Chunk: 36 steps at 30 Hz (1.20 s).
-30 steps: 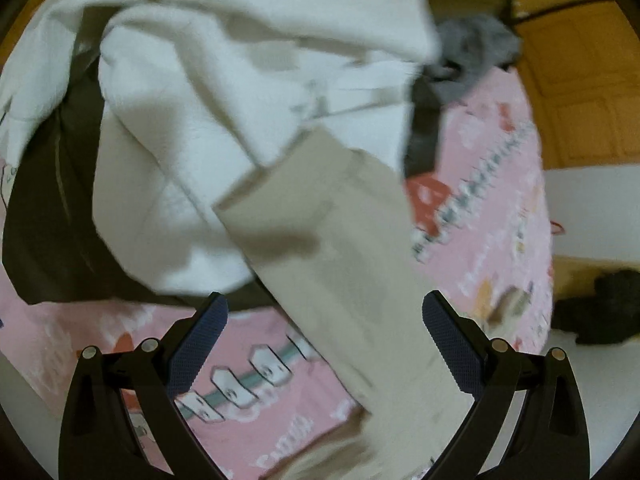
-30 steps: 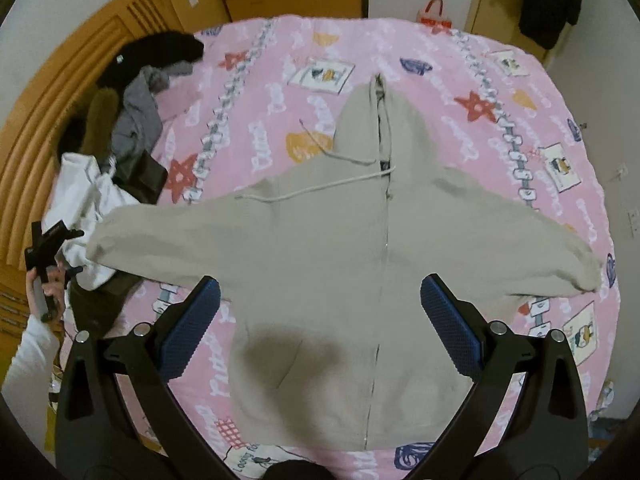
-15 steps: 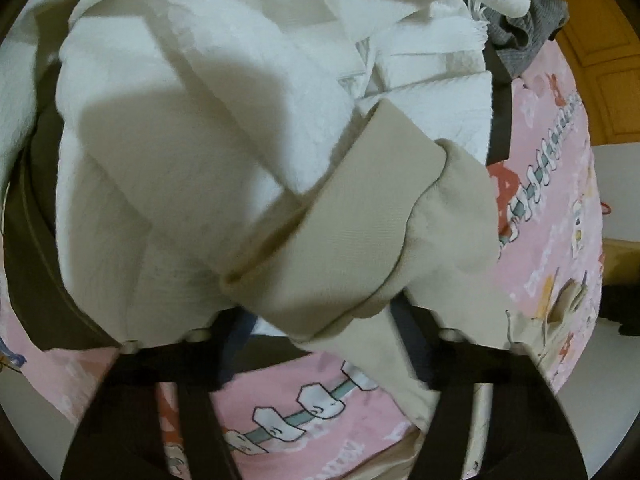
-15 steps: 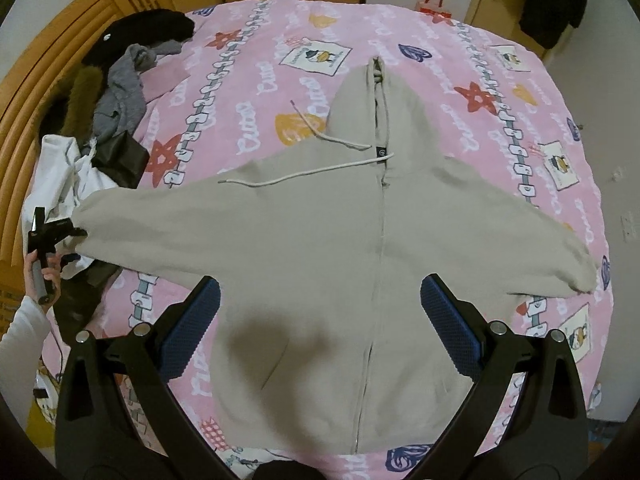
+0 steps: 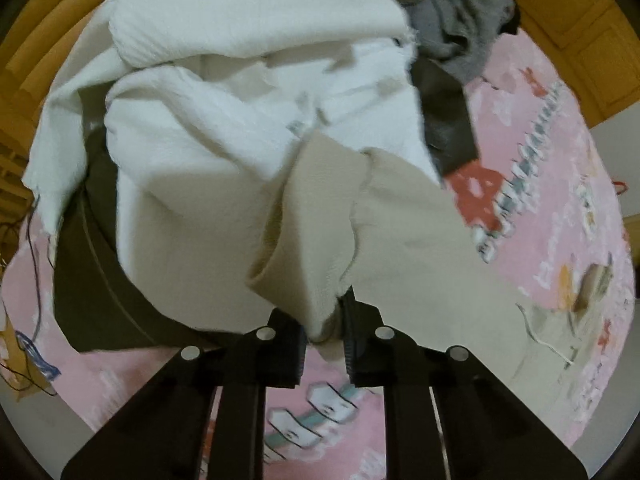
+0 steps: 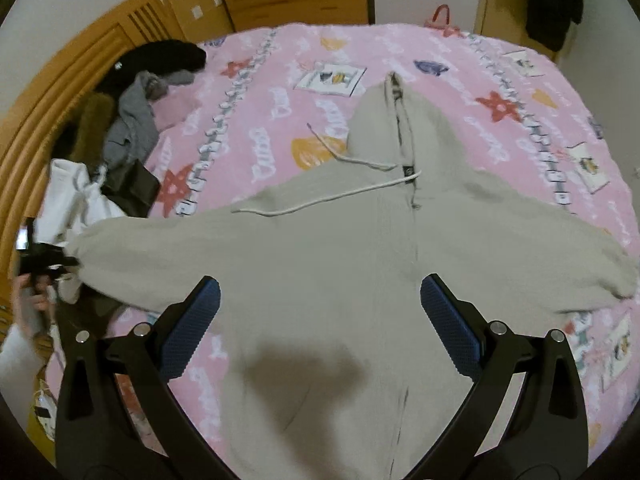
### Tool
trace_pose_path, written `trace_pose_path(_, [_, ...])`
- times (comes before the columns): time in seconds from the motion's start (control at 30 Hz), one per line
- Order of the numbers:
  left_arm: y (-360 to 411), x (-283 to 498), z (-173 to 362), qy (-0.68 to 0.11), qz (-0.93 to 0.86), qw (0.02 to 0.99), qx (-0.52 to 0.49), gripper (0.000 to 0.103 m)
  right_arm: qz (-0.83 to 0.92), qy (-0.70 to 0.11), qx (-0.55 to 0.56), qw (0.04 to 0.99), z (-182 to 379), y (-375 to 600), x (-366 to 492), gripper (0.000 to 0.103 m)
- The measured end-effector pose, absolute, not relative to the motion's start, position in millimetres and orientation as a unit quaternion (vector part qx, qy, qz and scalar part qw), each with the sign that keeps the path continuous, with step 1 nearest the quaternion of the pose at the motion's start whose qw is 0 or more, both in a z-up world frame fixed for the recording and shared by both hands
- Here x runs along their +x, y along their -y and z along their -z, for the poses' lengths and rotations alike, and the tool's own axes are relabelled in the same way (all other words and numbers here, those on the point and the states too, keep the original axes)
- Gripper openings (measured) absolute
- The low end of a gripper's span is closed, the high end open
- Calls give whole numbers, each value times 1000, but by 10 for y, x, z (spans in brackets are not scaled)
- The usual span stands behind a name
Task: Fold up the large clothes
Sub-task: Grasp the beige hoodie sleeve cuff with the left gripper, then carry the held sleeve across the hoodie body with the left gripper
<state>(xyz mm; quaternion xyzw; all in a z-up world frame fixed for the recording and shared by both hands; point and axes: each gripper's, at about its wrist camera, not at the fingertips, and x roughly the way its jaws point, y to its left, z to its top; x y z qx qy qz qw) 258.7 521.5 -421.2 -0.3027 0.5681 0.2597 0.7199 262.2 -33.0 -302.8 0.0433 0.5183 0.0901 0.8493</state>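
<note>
A beige zip hoodie (image 6: 340,260) lies face up on the pink bedspread (image 6: 280,80) with both sleeves spread out. In the left wrist view its left sleeve cuff (image 5: 316,240) is bunched between the jaws of my left gripper (image 5: 324,332), which are closing, the pads pressing on the fabric. The right wrist view shows that left gripper (image 6: 44,260) at the sleeve's end, held by a person's hand (image 6: 28,300). My right gripper (image 6: 320,300) hangs open over the hoodie's chest, nothing between its fingers.
A white garment (image 5: 220,140) lies under and behind the cuff, over a dark one (image 5: 88,300). Grey (image 6: 132,120) and black (image 6: 164,56) clothes are piled at the bed's left by the wooden headboard (image 6: 60,92). A red bag (image 6: 440,16) stands past the far edge.
The left gripper's jaws went from wide open to closed around the sleeve cuff, which now bunches up between them. The right gripper sank closer to the hoodie and stayed open.
</note>
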Motion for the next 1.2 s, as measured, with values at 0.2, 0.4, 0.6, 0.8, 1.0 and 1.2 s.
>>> trace_pose_path(0.2, [-4734, 2711, 3952, -543, -238, 759, -269, 12, -124, -534, 71, 833, 3851, 91, 3060, 98])
trace_pose_path(0.4, [-4089, 2825, 3643, -499, -202, 810, -234, 12, -175, -546, 46, 818, 4493, -251, 3319, 98])
trace_pose_path(0.6, [-3371, 2754, 3464, -453, -158, 842, -247, 11, -183, -618, 32, 764, 5419, -363, 3462, 47])
trace_pose_path(0.8, [-2471, 2679, 3210, -411, -74, 874, -249, 11, -179, -604, -6, 777, 5655, -397, 3391, 37])
trace_pose_path(1.0, [-1475, 2661, 2840, -376, 56, 892, -244, 11, -191, -594, 39, 780, 5664, -235, 3399, 35])
trace_pose_path(1.2, [-611, 2744, 2850, -379, 162, 876, -249, 11, -173, -587, 261, 747, 5671, 686, 3302, 27])
